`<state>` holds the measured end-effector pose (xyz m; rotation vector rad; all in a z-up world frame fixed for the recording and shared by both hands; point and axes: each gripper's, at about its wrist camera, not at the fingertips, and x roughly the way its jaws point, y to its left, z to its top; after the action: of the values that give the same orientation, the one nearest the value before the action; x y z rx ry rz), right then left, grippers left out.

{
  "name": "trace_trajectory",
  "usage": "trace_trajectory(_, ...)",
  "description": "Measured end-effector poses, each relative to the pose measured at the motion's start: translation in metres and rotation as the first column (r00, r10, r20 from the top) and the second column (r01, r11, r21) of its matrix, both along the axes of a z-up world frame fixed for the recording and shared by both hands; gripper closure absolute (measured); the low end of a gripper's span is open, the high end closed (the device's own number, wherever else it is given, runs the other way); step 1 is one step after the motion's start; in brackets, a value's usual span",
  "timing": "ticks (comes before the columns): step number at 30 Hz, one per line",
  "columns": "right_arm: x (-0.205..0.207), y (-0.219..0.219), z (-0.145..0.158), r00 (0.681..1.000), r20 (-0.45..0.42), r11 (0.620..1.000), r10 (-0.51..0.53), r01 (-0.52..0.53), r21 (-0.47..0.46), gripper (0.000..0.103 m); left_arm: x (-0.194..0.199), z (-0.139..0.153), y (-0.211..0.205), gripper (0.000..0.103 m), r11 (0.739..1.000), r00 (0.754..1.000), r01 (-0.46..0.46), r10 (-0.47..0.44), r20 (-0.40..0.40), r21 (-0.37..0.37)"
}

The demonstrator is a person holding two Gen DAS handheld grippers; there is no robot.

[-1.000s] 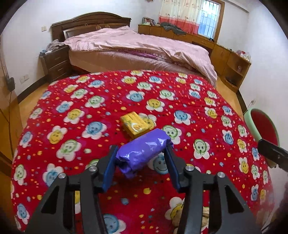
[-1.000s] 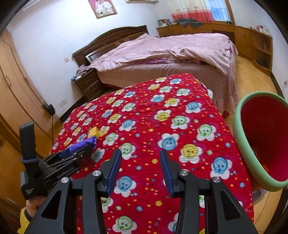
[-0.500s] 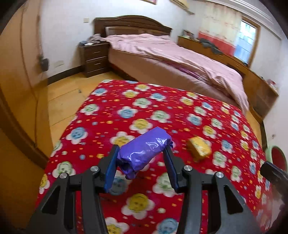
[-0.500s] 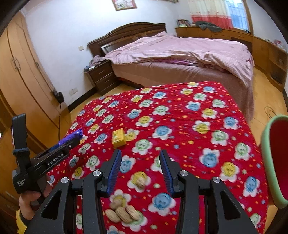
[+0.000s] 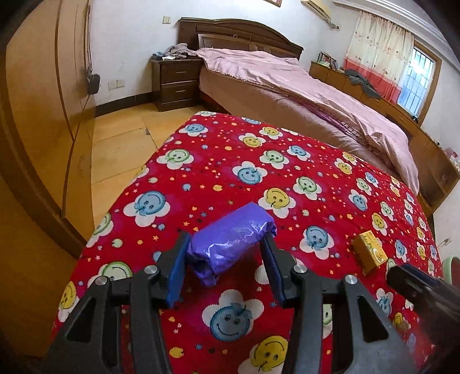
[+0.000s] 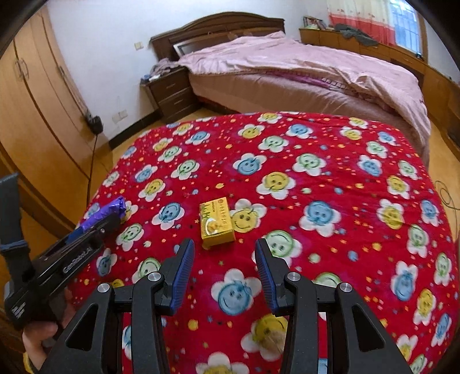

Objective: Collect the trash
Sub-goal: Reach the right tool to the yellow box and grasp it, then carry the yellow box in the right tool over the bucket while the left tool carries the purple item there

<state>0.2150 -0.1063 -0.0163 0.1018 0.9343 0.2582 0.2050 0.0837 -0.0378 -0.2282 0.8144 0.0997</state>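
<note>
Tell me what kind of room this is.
Most likely a home bedroom: a bed with a wooden headboard, a bedside cabinet with drawers, and a tall wooden wardrobe along the wall.

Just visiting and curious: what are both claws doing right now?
Left claw shut on purple wrapper. Right claw open, empty, behind yellow box. Nothing between them.

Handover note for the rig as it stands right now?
Left gripper: shut on the purple packet, held above the red blanket.
Right gripper: open, holding nothing, pointed at the yellow box.
Yellow box: lies on the blanket just ahead of the right gripper, apart from its fingers.
Bin: only a green rim shows at the right edge of the left wrist view.
Done: packet picked up.
Left: bin the packet, grasp the box, bin it.
</note>
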Motion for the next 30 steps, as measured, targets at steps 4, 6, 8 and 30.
trace_trajectory(4, 0.012, 0.009, -0.008, 1.0, -0.01, 1.0, 0.013, -0.013, -0.022, 0.058, 0.001, -0.002, 0.002, 0.053, 1.0, 1.0, 0.005, -0.005, 0.0, -0.024)
trace_trajectory(6, 0.015, 0.012, -0.011, 1.0, -0.013, 0.999, 0.017, -0.017, -0.029, 0.058, 0.001, -0.002, 0.002, 0.053, 1.0, 1.0, 0.009, -0.009, 0.002, -0.03)
trace_trajectory(8, 0.019, 0.015, -0.014, 1.0, -0.019, 0.999, 0.021, -0.022, -0.04, 0.058, 0.001, -0.002, 0.002, 0.053, 0.999, 1.0, 0.013, -0.013, 0.002, -0.039)
trace_trajectory(30, 0.008, 0.003, -0.001, 0.999, 0.034, 0.999, 0.012, -0.011, -0.038, 0.077, -0.001, -0.001, -0.005, 0.053, 0.999, 0.999, 0.035, -0.035, 0.004, -0.039)
